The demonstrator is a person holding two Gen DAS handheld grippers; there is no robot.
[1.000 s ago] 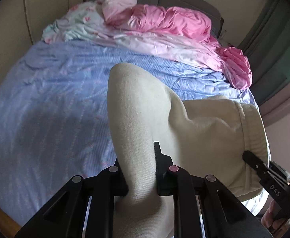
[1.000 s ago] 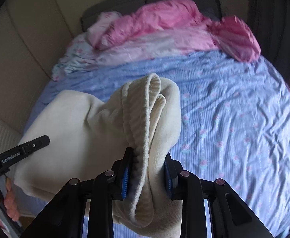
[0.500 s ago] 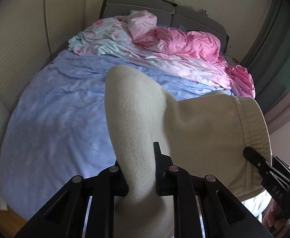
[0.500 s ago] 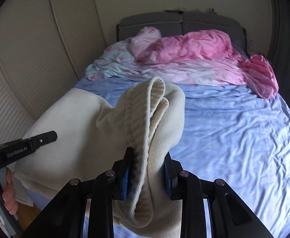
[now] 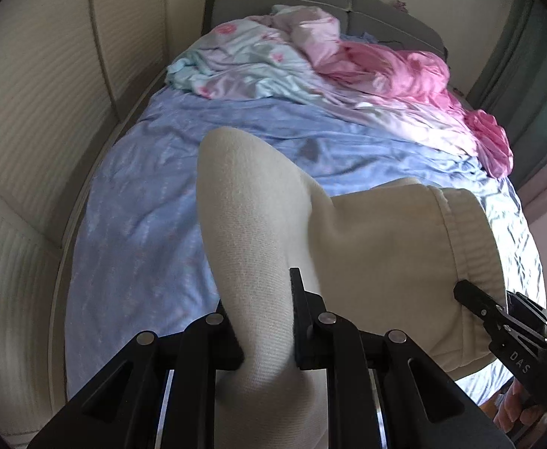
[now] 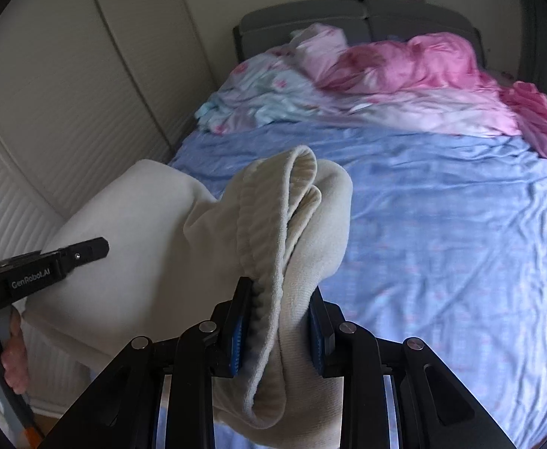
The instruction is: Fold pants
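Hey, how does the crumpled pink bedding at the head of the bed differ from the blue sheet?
The pink bedding is bunched and heaped by the headboard, while the blue sheet lies spread out and mostly flat. The bedding looks glossy and plain pink; the sheet is pale blue with a faint pattern. Both lie on the bed.

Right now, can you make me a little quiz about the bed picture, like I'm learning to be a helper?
1. True or false: both tongs are clamped on the cream pants.
2. What colour is the bedsheet under the pants: A green, B blue, C red?
3. Fill in: the crumpled pink blanket lies near the grey ____ of the bed.

Key:
1. True. The left tongs and the right tongs each pinch a bunch of the cloth.
2. B.
3. Headboard.
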